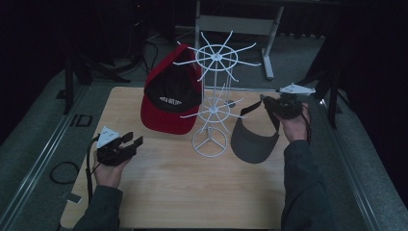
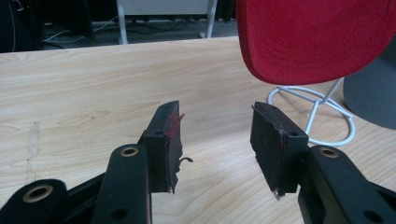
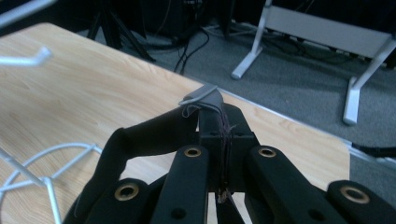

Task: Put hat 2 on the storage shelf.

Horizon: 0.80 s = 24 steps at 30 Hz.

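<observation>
On the pale wood-grain tabletop (image 1: 173, 183), set in a dim room with grey carpet and dark cables around it, stands a white wire hat rack with two spoked tiers and a ring base (image 1: 212, 96). A red baseball cap with a black front panel (image 1: 168, 96) hangs on the rack's left side, its red brim low over the wood. The right gripper (image 1: 266, 103), held up at the table's right edge, has its jaws pressed together on the strap of a dark grey sun visor (image 1: 252, 139), whose brim droops toward the tabletop beside the rack's base (in the right gripper view the pinched strap curves away to the left). The left gripper (image 1: 134, 140) rests near the table's left side, jaws parted about halfway with nothing between them, pointing toward the cap
</observation>
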Motion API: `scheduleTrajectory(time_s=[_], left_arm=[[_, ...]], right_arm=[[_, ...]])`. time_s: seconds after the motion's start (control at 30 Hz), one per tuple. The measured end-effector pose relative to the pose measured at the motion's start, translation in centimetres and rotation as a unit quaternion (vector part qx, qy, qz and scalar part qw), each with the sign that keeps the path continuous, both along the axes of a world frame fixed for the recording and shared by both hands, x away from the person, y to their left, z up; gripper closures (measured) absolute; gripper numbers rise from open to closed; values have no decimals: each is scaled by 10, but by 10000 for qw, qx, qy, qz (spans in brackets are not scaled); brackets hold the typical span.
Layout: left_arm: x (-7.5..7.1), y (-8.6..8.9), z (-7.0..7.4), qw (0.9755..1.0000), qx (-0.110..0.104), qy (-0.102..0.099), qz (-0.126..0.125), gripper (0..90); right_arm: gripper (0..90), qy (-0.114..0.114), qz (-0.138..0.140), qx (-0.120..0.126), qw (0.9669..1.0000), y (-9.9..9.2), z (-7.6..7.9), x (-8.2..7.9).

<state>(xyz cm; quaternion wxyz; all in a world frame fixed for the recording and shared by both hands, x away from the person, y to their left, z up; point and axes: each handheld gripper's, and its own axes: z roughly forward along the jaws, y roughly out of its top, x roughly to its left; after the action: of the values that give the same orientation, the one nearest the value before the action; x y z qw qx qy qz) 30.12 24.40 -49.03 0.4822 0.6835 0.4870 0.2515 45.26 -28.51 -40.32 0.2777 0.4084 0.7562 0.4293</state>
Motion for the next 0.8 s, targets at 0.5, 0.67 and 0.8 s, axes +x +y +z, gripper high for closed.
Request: scheduleTrajectory(time_s=[0.5, 0.67, 0.8], left_arm=[[0, 0, 1, 10000, -13, 2, 3, 533], [0, 0, 1, 10000, -16, -2, -1, 534], [0, 0, 0, 10000, -6, -5, -2, 534]], right_arm=[[890, -239, 65, -36, 9997, 1, 27, -2], [889, -336, 128, 11, 9994, 2, 33, -5], [890, -392, 189, -15, 9990, 3, 38, -8]])
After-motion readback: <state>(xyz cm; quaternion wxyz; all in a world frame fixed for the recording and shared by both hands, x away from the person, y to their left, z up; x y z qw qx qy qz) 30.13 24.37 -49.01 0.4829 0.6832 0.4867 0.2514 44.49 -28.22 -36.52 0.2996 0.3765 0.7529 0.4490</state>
